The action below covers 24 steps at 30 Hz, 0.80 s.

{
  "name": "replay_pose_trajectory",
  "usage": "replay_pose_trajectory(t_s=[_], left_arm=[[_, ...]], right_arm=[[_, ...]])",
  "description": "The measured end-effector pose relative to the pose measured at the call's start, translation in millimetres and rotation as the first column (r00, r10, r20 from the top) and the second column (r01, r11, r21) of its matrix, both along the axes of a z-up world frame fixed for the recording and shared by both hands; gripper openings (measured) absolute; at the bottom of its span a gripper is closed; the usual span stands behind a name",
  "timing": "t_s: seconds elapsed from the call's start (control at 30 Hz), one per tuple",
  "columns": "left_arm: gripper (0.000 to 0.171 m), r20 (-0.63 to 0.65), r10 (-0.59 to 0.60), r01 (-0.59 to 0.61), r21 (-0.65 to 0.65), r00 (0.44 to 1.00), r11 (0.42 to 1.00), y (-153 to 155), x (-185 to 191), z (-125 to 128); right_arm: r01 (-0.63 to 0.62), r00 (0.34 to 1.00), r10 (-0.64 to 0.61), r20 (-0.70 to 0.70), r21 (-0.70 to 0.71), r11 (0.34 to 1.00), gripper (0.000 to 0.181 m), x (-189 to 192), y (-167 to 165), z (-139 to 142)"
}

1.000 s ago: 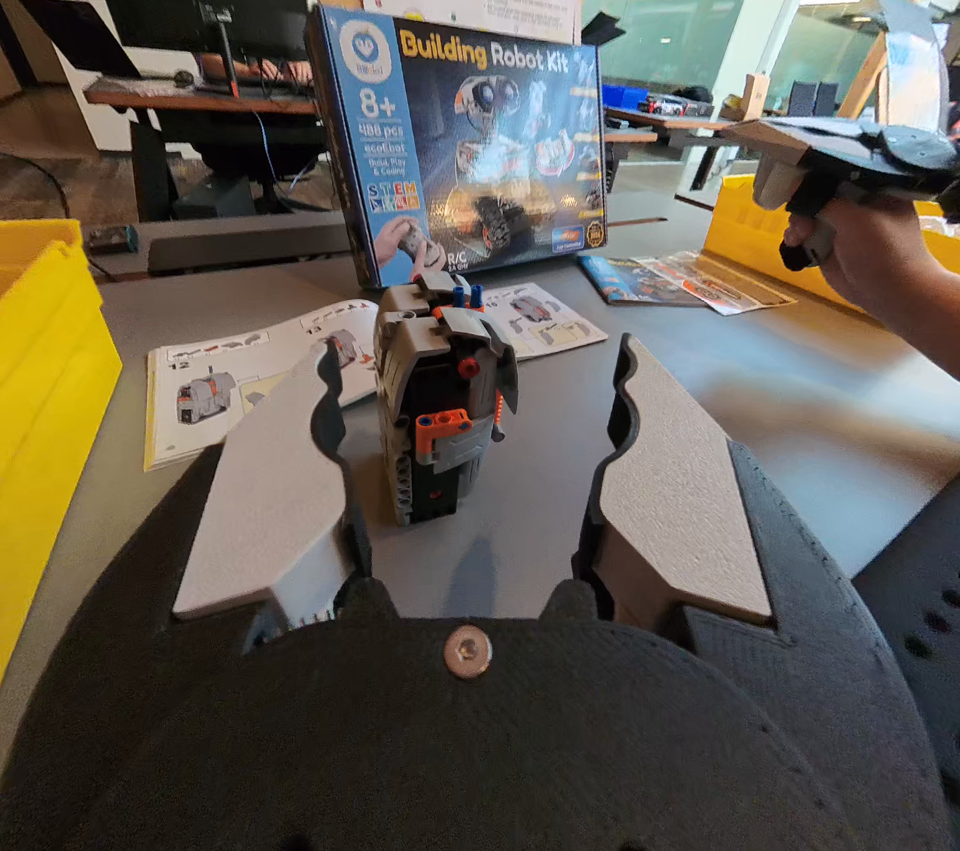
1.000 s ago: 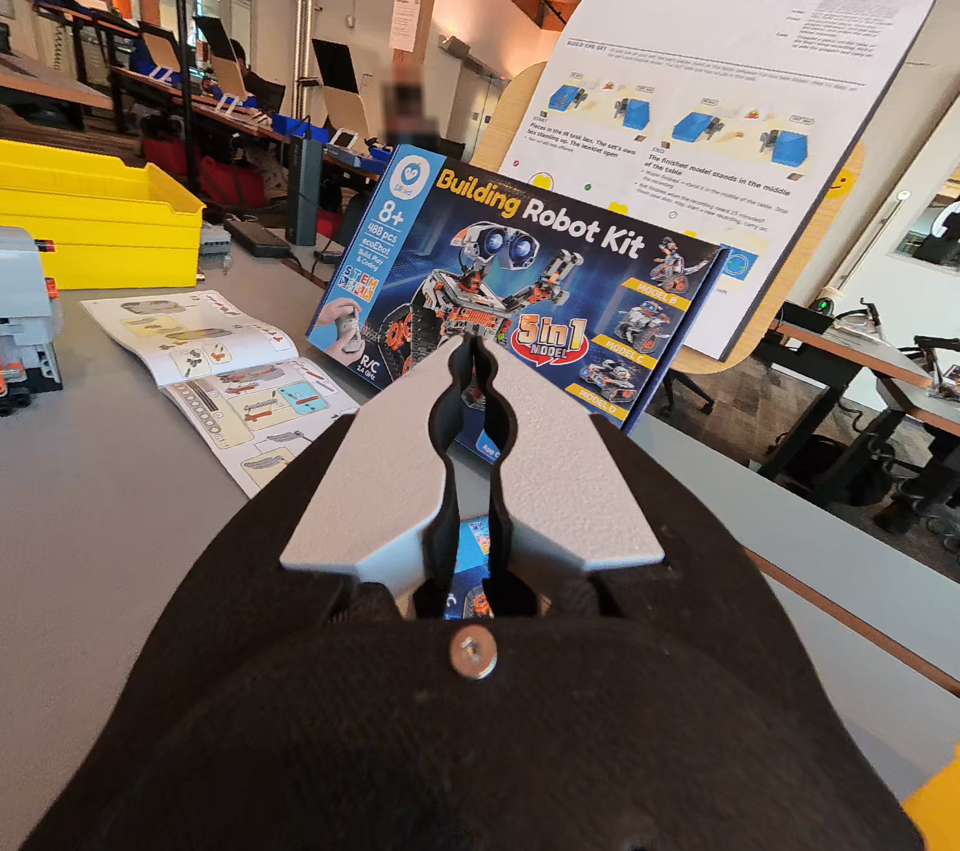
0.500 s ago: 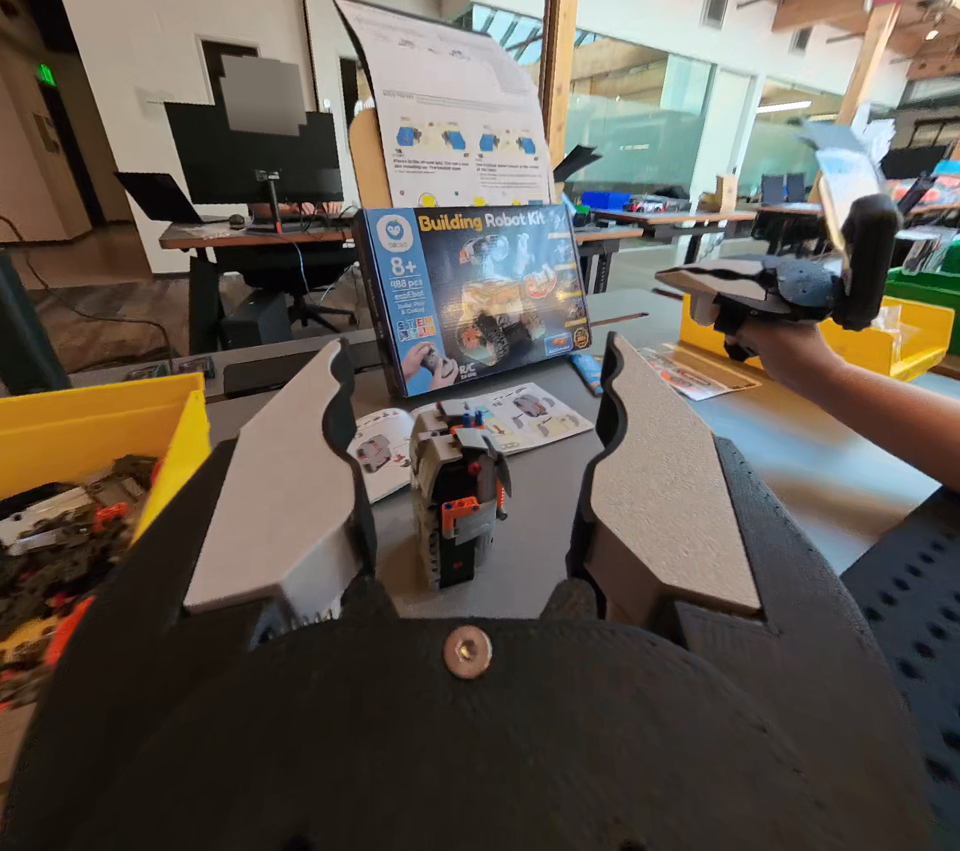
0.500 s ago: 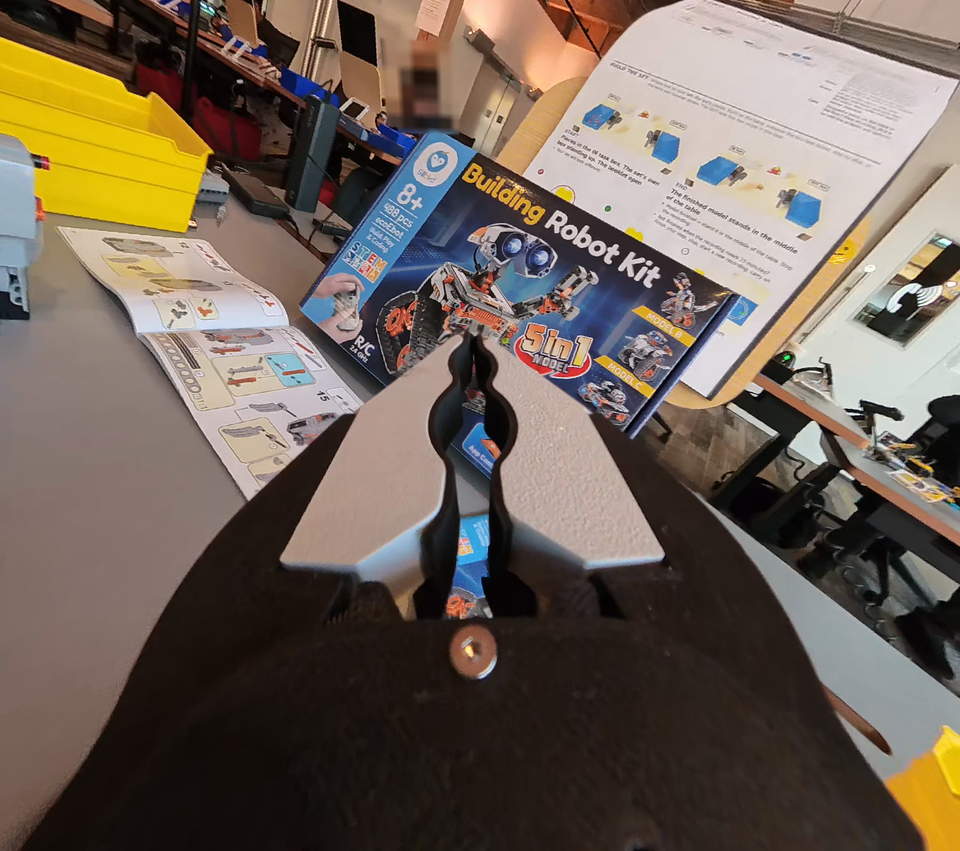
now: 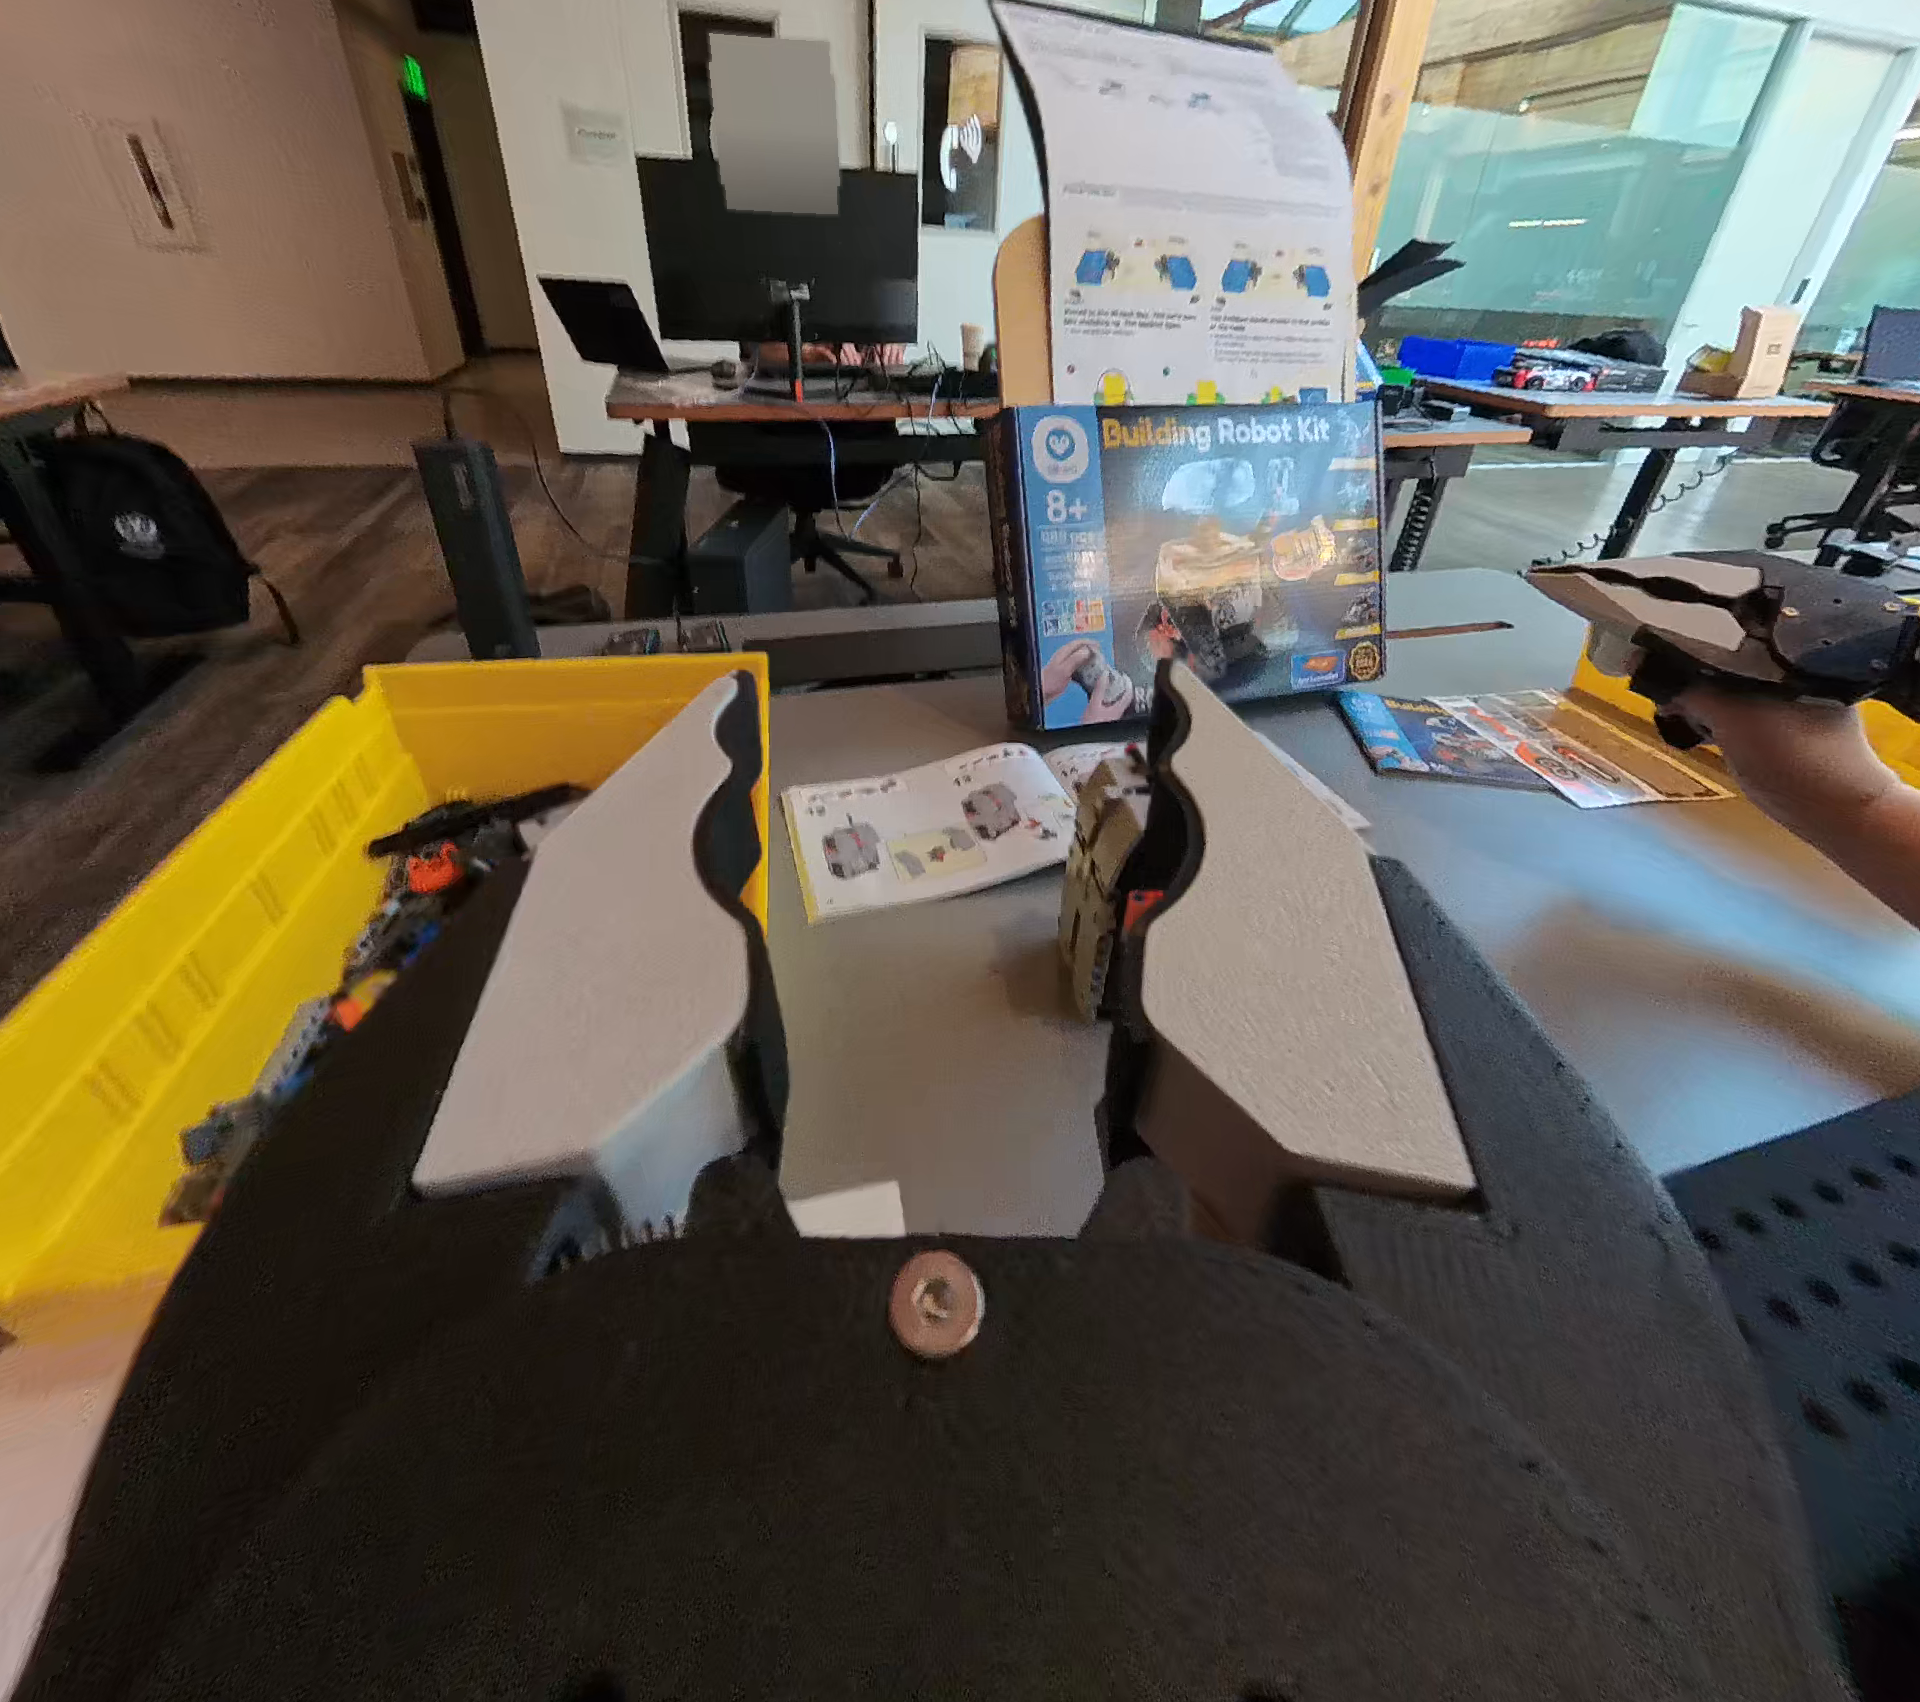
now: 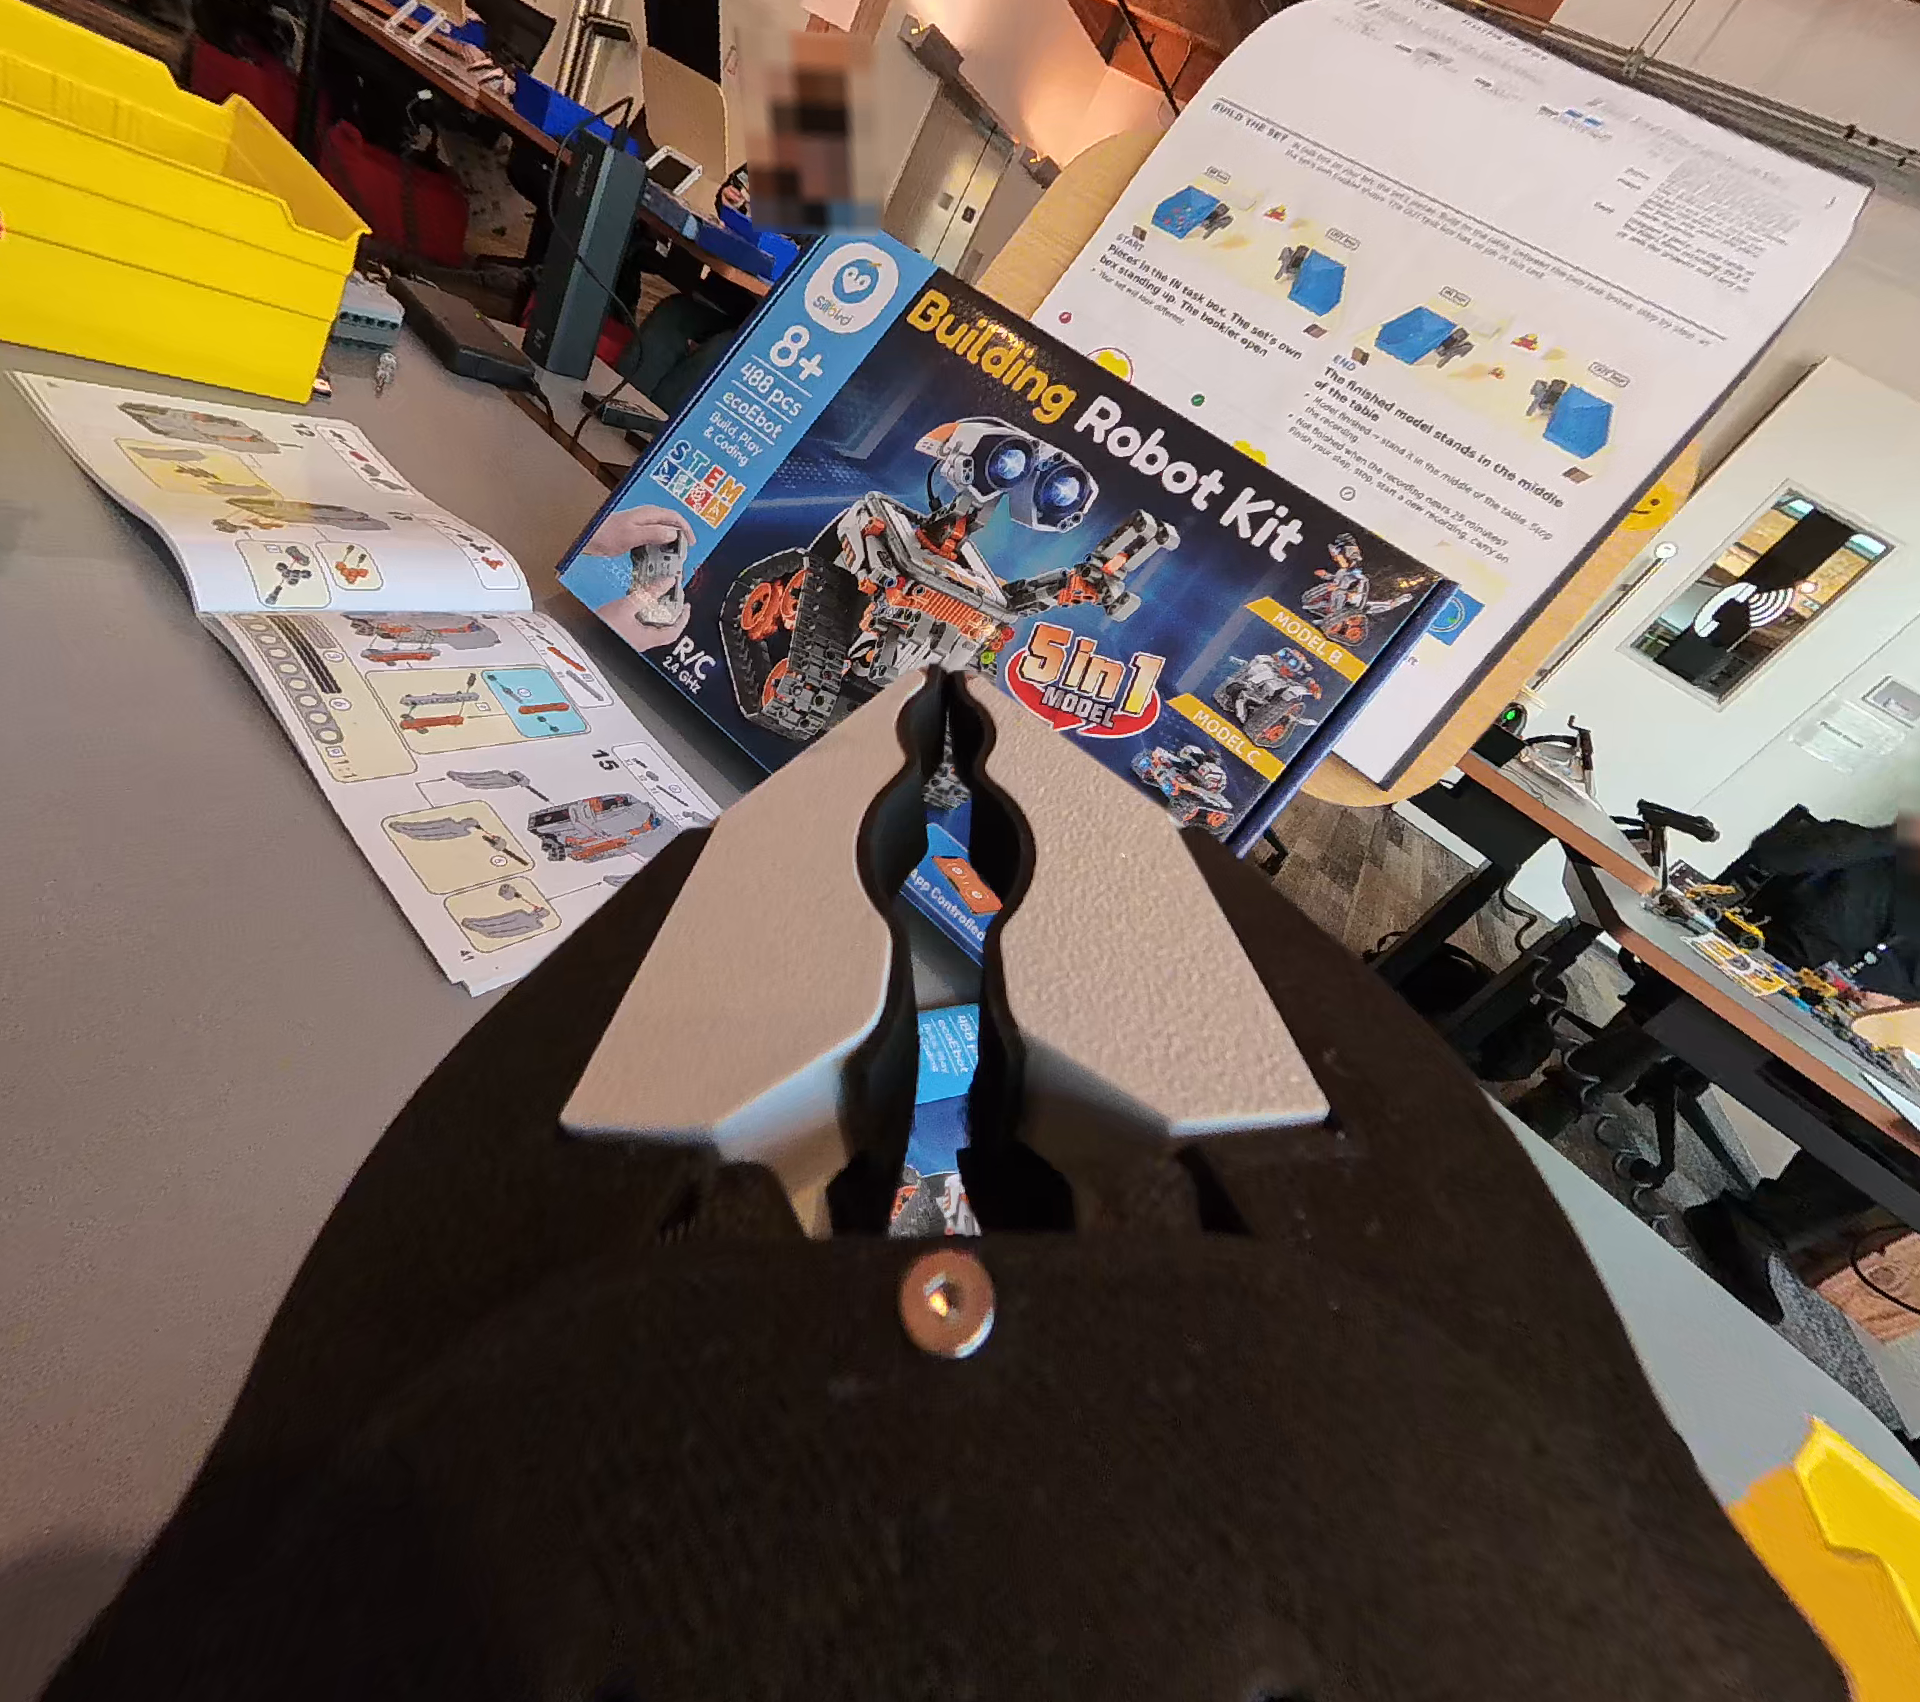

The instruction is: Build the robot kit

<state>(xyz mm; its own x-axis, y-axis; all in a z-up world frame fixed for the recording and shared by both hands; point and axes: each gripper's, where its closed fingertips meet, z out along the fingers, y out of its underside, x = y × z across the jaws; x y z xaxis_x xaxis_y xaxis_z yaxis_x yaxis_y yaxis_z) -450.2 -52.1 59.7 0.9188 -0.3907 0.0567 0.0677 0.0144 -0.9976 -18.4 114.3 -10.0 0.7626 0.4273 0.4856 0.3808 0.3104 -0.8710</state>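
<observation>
Brick model (image 5: 1091,904) stands upright on grey table (image 5: 935,1029), just ahead-right of our left gripper (image 5: 951,696), half hidden behind its right finger; fingers spread, empty. Our right gripper (image 6: 940,681) pressed together, empty, well apart, facing kit box (image 6: 935,530).

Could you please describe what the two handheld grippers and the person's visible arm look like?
Each gripper, left and right, has a rough black body, a silver screw at its centre, and two pale grey fingers with wavy black inner pads. The hand holding the right one shows no sleeve.
</observation>
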Motion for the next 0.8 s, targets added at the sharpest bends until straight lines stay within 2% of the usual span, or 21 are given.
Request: replay_pose_trajectory(t_s=[0.1, 0.23, 0.3, 0.43, 0.5, 0.6, 0.8], left_arm=[[0.07, -0.005, -0.079, 0.078, -0.085, 0.997, 0.993, -1, 20, -21], [0.083, -0.039, -0.192, 0.183, -0.167, 0.981, 0.969, 12, 78, -65], [0.082, -0.042, -0.229, 0.217, -0.196, 0.972, 0.956, 23, 106, -89], [0.08, -0.189, -0.16, 0.101, -0.289, 0.969, 0.952, 56, 123, -140], [0.077, -0.241, -0.144, 0.06, -0.325, 0.96, 0.944, 69, 125, -157], [0.082, -0.225, -0.15, 0.055, -0.381, 0.963, 0.923, 85, 133, -170], [0.083, -0.204, -0.142, 0.054, -0.386, 0.969, 0.921, 103, 144, -174]], right_arm=[[-0.009, 1.0, 0.009, 0.011, -0.01, 1.0, 0.0, -3, 1, -4], [-0.014, 0.999, 0.015, 0.039, -0.023, 1.0, 0.0, -7, 3, -12], [-0.018, 0.998, 0.019, 0.052, -0.029, 0.999, 0.0, -9, 3, -15], [-0.017, 0.998, 0.019, 0.064, -0.025, 1.0, 0.0, -9, 2, -14], [-0.022, 0.998, 0.023, 0.059, -0.023, 0.999, 0.0, -9, 1, -13], [-0.027, 0.998, 0.029, 0.063, -0.024, 0.999, 0.0, -11, 2, -13], [-0.031, 0.995, 0.034, 0.097, -0.034, 0.999, 0.0, -15, 3, -19]])
